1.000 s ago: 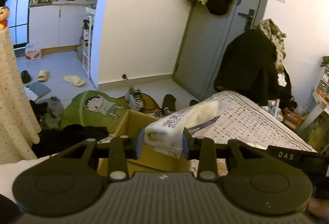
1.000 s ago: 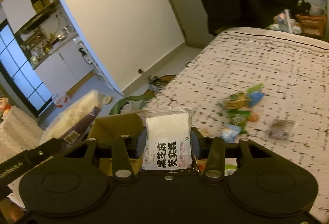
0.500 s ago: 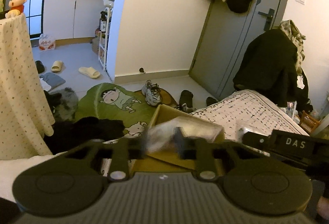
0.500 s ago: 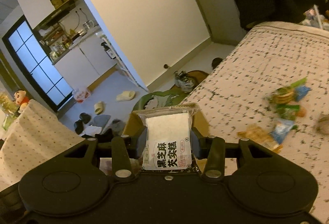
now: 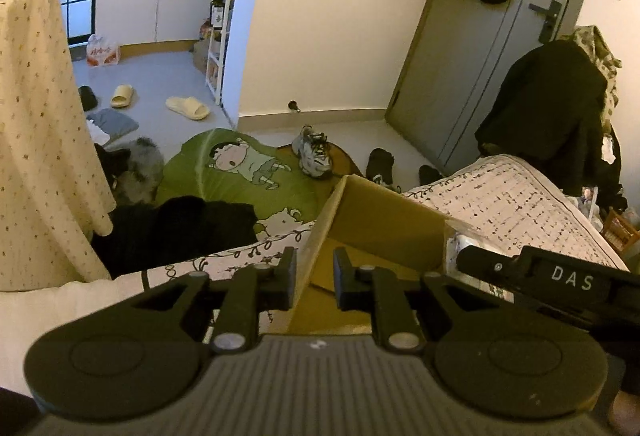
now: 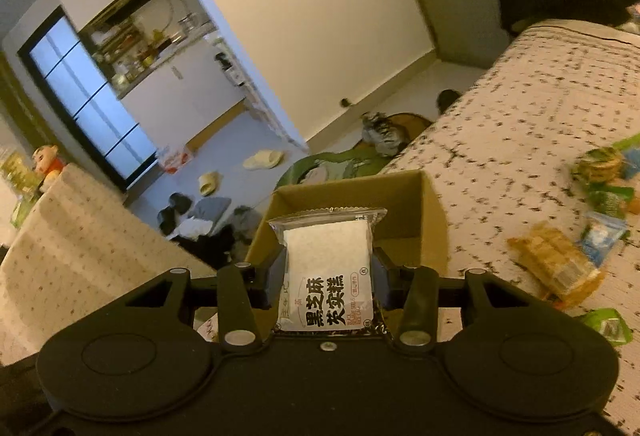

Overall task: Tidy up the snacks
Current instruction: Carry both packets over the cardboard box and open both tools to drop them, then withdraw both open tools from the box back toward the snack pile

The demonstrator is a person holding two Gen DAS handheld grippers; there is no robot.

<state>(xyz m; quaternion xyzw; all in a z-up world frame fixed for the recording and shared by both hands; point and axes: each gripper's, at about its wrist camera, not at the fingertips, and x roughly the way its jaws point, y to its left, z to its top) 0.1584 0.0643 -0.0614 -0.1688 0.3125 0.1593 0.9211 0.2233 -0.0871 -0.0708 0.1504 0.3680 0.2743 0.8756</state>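
Observation:
A brown cardboard box (image 5: 380,228) stands open on the patterned bed. My left gripper (image 5: 314,282) is open and empty, its fingers astride the box's near left wall. My right gripper (image 6: 330,286) is shut on a clear snack packet (image 6: 328,260) with a white cake and black Chinese lettering, held just before the same box (image 6: 400,204). The right gripper's black arm marked DAS (image 5: 560,284) shows in the left wrist view, beside the box's right corner. Several loose snack packets (image 6: 560,264) lie on the bed to the right.
The bed's patterned cover (image 6: 520,108) runs to the right. Beyond the bed's edge lie a green cartoon mat (image 5: 240,172), shoes (image 5: 314,152), slippers and dark clothes. A cloth-draped stand (image 5: 36,140) is on the left. A grey door (image 5: 488,48) is behind.
My left gripper let go of the white tissue-like packet and now stands open and empty at the box wall. My right gripper carried its packet closer to the box.

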